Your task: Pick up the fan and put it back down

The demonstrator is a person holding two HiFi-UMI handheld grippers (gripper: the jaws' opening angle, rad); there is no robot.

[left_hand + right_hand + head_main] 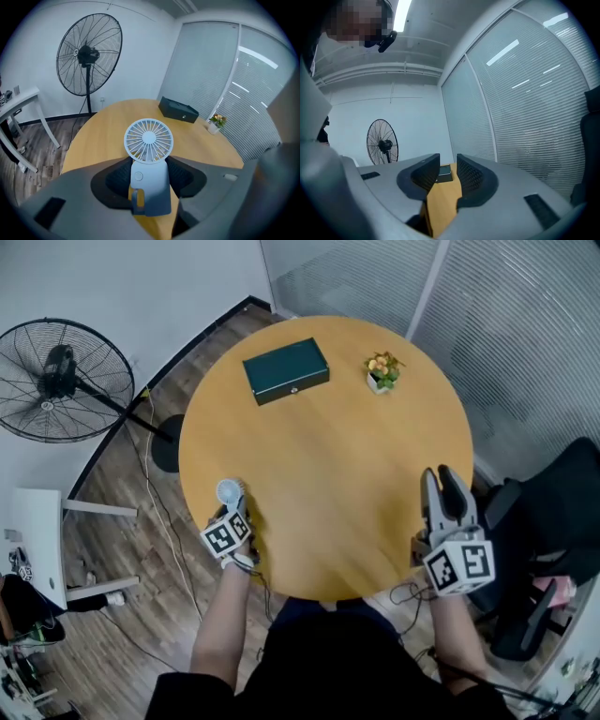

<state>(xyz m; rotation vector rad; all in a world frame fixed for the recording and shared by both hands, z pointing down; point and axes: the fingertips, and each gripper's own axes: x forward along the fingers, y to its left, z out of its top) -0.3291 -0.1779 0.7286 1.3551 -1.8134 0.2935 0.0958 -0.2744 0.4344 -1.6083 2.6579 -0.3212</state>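
Note:
A small pale-blue handheld fan [148,140], round grille on top, stands upright between the jaws of my left gripper [149,177], whose pads press on both sides of its body. In the head view the fan [229,491] and left gripper [234,514] are at the near left edge of the round wooden table [328,474]. Whether the fan's base touches the table is hidden. My right gripper [444,486] rests level over the table's near right edge. In the right gripper view its jaws [447,171] stand apart with only the tabletop showing between them.
A dark green box [286,370] and a small flower pot [382,371] sit at the table's far side. A large black standing fan [56,381] is on the floor at left, by a white desk [37,540]. A black chair [553,521] is at right, below slatted glass walls.

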